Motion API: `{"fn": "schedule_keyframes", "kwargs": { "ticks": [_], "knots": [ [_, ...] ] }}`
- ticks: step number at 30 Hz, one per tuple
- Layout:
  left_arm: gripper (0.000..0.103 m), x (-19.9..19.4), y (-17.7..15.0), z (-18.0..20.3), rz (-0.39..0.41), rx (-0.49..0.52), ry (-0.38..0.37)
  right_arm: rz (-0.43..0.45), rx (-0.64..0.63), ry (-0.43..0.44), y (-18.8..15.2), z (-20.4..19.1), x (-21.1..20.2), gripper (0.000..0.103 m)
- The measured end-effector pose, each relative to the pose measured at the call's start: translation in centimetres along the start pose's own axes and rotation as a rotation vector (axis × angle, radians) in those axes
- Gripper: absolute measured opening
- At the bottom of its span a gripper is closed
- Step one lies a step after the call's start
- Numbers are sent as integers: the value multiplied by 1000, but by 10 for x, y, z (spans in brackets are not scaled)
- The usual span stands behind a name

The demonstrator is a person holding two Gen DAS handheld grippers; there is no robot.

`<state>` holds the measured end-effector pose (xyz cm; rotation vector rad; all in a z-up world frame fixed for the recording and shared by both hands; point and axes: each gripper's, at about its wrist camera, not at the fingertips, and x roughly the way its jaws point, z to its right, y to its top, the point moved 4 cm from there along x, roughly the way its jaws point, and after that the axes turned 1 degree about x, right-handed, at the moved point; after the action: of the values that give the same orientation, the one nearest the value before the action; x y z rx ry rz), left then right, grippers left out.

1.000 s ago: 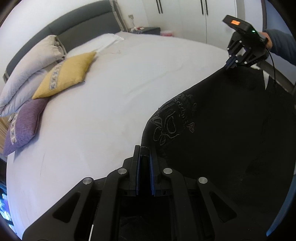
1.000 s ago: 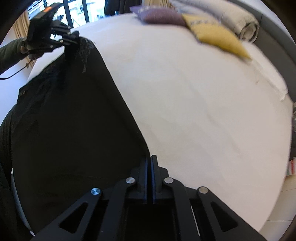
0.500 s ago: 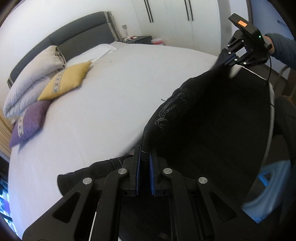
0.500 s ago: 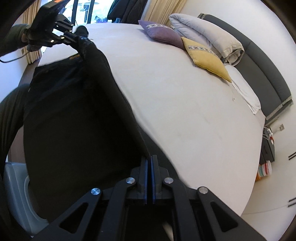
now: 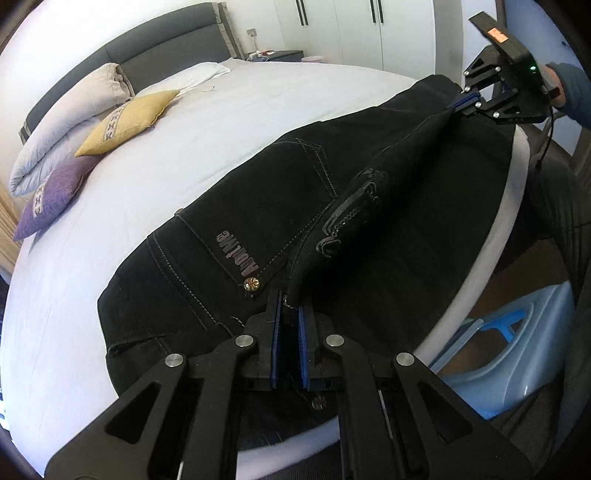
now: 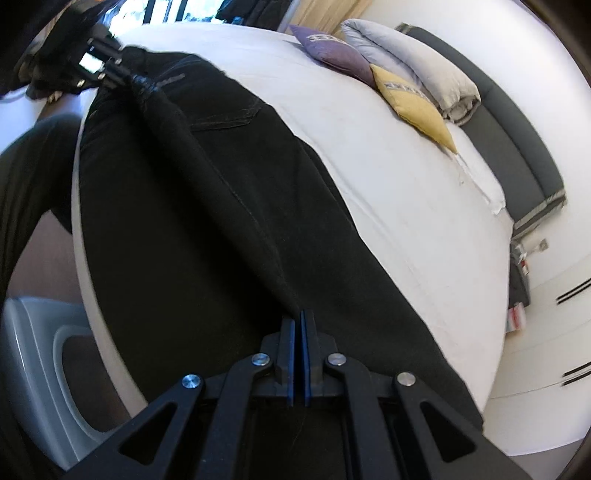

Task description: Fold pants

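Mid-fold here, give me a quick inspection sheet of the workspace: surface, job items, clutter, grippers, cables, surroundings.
Surface: white bed, sheet mostly smooth.
Job's things: black pants lying along the near edge of the bed, one edge lifted into a ridge between the grippers.
Clutter: yellow pillow, purple pillow, rolled duvet by the headboard.
Grippers: left gripper and right gripper both shut on the pants.
Cables: one black cable hanging from the right gripper.
Surroundings: blue plastic stool beside the bed, white wardrobe.

bright daylight from the window [image 6: 155,7], fisheye-warped edges, right view slightly blurred.
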<state>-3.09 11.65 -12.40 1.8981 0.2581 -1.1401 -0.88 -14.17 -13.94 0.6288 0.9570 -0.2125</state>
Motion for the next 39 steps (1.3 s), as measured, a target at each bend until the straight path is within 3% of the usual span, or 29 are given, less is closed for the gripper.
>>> {"fn": "schedule_keyframes", "kwargs": {
  "ticks": [7,14,20,26,35,39],
  "knots": [
    [7,-10,-18,7,-20,19,2,5,-23,2,-2,-35,-29,4],
    [7,-12,-31,22,-58,95,37,-46,-12,30,-11,-59,-5,4],
    [7,-20,-33,21,-55,105,35,-19,-6,31,-2,-54,-15,4],
    [7,-11,-31,20,-70,112,40,-51,-33,22,-9,-68,-1,4],
    [8,14,-34,32,-85,145,62,-65,12,35,-14,-79,17,6],
    [10,17,-35,35,-78,142,68,-35,94,55,-18,-72,15,8]
  ]
}}
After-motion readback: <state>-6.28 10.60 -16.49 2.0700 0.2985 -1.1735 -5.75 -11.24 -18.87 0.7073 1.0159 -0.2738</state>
